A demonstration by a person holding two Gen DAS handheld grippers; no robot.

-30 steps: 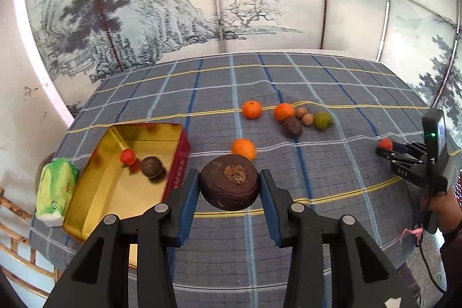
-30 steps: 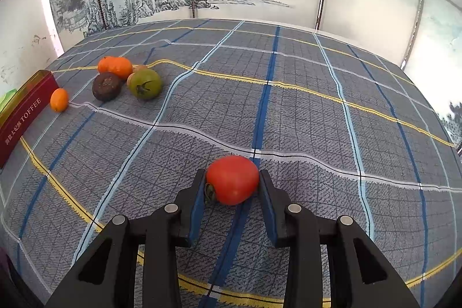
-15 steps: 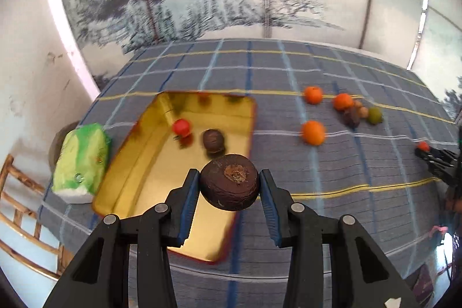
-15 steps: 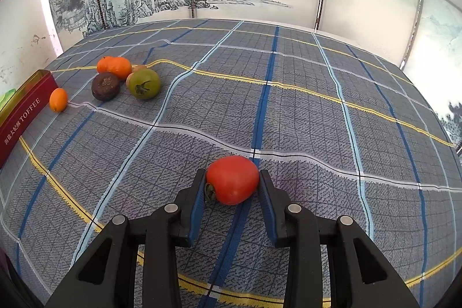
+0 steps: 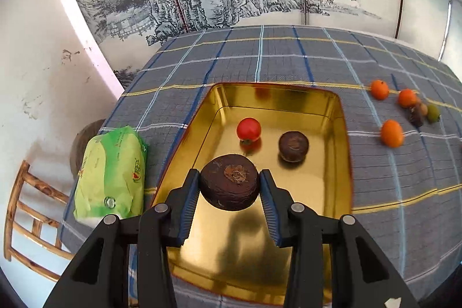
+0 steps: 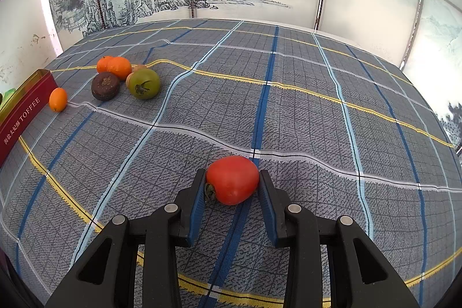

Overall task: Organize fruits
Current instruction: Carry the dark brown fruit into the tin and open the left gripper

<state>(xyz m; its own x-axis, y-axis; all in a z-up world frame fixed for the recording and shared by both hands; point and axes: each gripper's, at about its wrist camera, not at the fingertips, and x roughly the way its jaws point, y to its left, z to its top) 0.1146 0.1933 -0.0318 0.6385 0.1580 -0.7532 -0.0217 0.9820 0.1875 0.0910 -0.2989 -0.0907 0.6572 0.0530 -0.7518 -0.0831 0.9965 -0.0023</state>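
Left gripper [image 5: 230, 186]: jaws pinching a dark brown fruit [image 5: 229, 182], both pads touching its sides, held above the near half of the gold tin [image 5: 342, 134]. Its shadow falls on the tin floor just below.

Tin contents: 1 small red tomato [image 5: 248, 129] and 1 smaller brown fruit [image 5: 293, 146], side by side but apart, toward the far half. The tin sits on the plaid cloth [image 5: 260, 59] covering the bench. A green packet [image 5: 111, 172] lies just left of the tin at the bench edge.

Loose fruit right of the tin, left wrist view: 3 oranges, nearest one [image 5: 391, 133], plus a dark fruit and a green one bunched at the far right.

Right gripper [image 6: 232, 181]: jaws pinching a red tomato [image 6: 232, 179], stem end toward the left pad, low over the cloth; can't tell whether it touches the cloth.

Right wrist view, far left: the tin's red side wall marked TOFFEE [image 6: 21, 116], a small orange [image 6: 58, 99] just beside it, then a cluster of a dark brown fruit [image 6: 105, 85], a green tomato [image 6: 144, 83] and 2 oranges [image 6: 119, 67], well apart from the held tomato.
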